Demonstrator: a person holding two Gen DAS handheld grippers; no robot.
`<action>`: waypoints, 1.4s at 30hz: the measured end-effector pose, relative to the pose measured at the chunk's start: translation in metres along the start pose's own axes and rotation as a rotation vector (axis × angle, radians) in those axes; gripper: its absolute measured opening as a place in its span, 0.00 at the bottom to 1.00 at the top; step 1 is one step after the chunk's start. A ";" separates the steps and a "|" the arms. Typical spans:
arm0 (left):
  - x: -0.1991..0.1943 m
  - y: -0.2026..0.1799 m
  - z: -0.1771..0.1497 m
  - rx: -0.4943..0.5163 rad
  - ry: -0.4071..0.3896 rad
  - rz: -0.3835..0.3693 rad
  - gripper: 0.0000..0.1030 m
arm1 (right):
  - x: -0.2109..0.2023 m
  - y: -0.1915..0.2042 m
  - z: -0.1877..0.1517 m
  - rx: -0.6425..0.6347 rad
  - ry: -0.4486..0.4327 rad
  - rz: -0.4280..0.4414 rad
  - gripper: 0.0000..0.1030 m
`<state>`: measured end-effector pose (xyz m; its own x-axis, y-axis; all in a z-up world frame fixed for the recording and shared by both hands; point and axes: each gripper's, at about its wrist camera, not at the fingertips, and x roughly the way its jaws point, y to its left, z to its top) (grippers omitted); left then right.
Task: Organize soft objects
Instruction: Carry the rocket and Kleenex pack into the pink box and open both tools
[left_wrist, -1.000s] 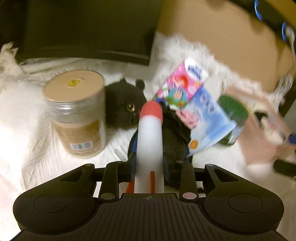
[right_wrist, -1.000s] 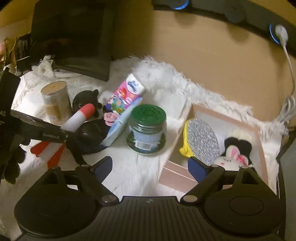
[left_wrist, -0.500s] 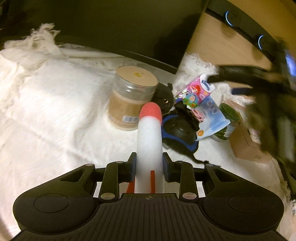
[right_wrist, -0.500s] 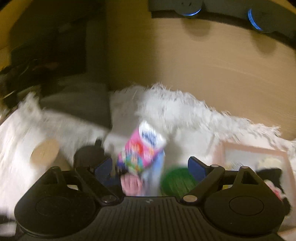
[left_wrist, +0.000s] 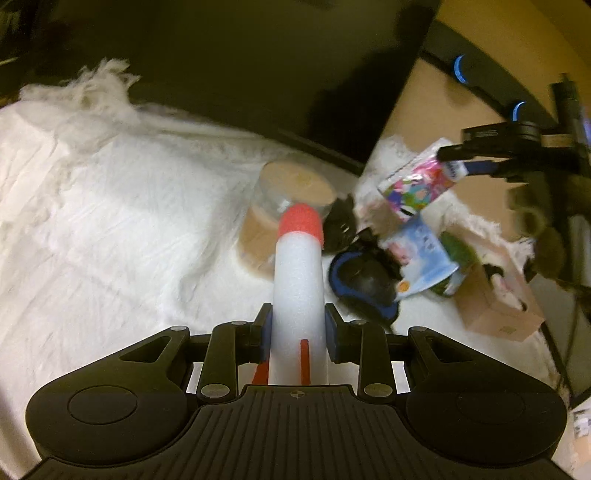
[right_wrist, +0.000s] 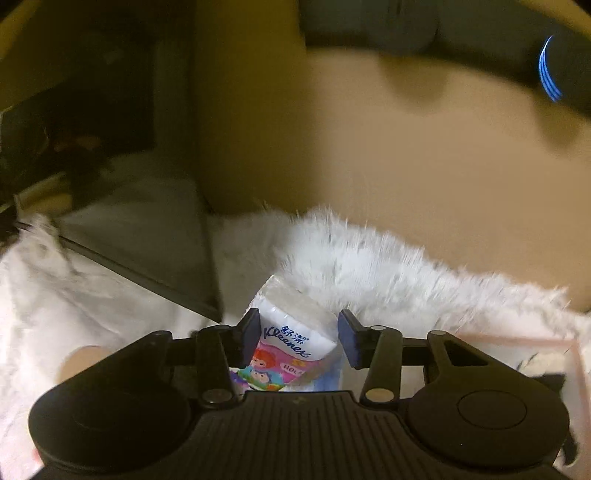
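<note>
My left gripper (left_wrist: 298, 328) is shut on a white foam rocket (left_wrist: 298, 280) with a red tip, held above the white blanket (left_wrist: 110, 229). My right gripper (right_wrist: 298, 338) has its jaws around a pink Kleenex tissue pack (right_wrist: 291, 343); the pads sit at its two sides with a small gap on the right. In the left wrist view the same pack (left_wrist: 417, 184) hangs in the air at the right gripper (left_wrist: 458, 162). A black plush (left_wrist: 340, 225), a dark blue-rimmed soft thing (left_wrist: 364, 288) and a blue tissue pack (left_wrist: 424, 258) lie below it.
A clear jar with a tan lid (left_wrist: 284, 206) stands left of the black plush. A green-lidded jar (left_wrist: 458, 254) and a pink box (left_wrist: 495, 306) holding plush toys are at the right. A dark monitor (left_wrist: 258, 55) stands behind. The pink box rim (right_wrist: 517, 338) shows at the right.
My right gripper has closed in on the pink tissue pack, which now sits between its jaws and is raised. My left gripper has pulled back and up with the rocket.
</note>
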<state>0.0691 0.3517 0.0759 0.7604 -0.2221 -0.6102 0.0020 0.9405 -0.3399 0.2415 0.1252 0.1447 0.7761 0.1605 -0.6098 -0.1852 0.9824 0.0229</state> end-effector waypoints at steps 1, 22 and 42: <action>0.001 -0.005 0.004 0.012 -0.010 -0.012 0.31 | -0.014 -0.002 0.002 -0.010 -0.014 0.008 0.44; 0.128 -0.259 0.090 0.284 -0.011 -0.420 0.31 | -0.219 -0.151 -0.049 -0.031 -0.211 -0.306 0.44; 0.168 -0.244 0.063 0.098 0.024 -0.390 0.32 | -0.180 -0.221 -0.053 0.023 -0.015 -0.237 0.44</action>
<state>0.2371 0.1008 0.1018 0.6747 -0.5723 -0.4662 0.3503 0.8042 -0.4802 0.1110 -0.1257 0.2072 0.8049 -0.0736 -0.5888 0.0168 0.9947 -0.1013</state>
